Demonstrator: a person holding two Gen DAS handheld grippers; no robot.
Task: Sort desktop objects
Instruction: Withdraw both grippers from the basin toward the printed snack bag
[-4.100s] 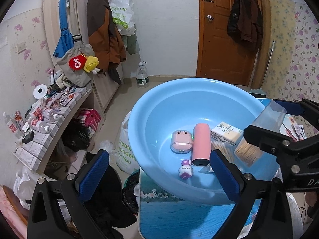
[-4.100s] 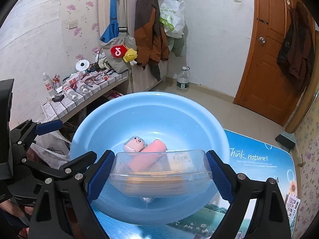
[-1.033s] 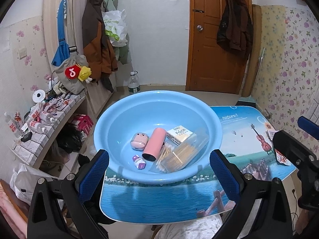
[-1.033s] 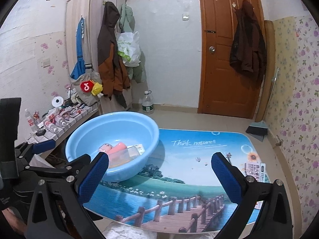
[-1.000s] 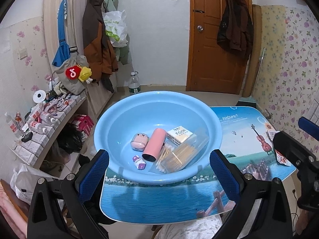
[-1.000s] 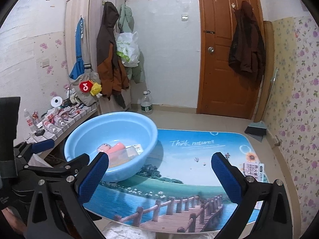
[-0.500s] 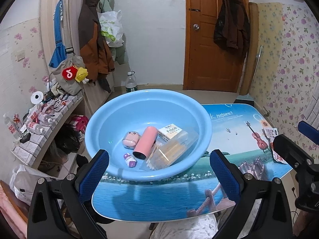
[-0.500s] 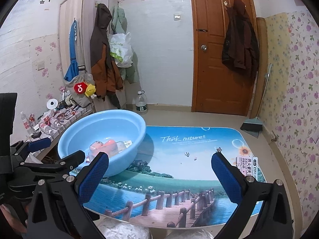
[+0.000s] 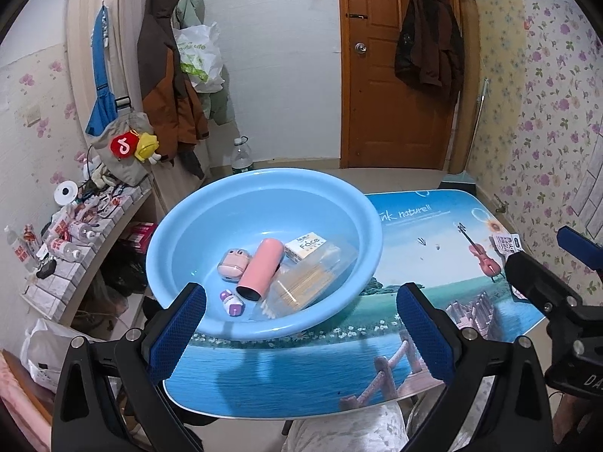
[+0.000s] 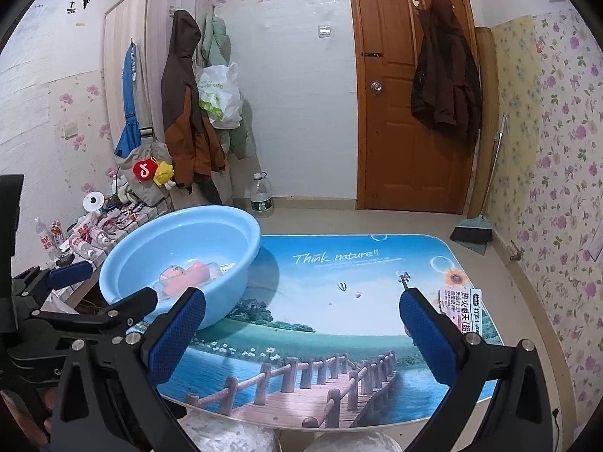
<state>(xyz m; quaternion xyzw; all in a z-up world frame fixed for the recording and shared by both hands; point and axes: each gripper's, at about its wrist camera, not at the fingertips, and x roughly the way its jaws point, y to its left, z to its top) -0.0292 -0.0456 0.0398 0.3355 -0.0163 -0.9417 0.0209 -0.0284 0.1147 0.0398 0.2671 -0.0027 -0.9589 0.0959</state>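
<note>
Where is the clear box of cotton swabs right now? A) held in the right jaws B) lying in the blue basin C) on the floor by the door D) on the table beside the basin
B: the clear box of cotton swabs lies inside the blue basin, next to the pink tube, and both grippers' jaws are open and empty.

Blue plastic basin (image 9: 361,203): one
Pink earbud case (image 9: 234,262): one
Pink cylindrical tube (image 9: 260,269): one
Small purple-and-white item (image 9: 231,302): one
Small "Face" box (image 9: 307,245): one
Clear box of cotton swabs (image 9: 305,282): one
Grippers: two, the left gripper (image 9: 299,329) and the right gripper (image 10: 301,335)
</note>
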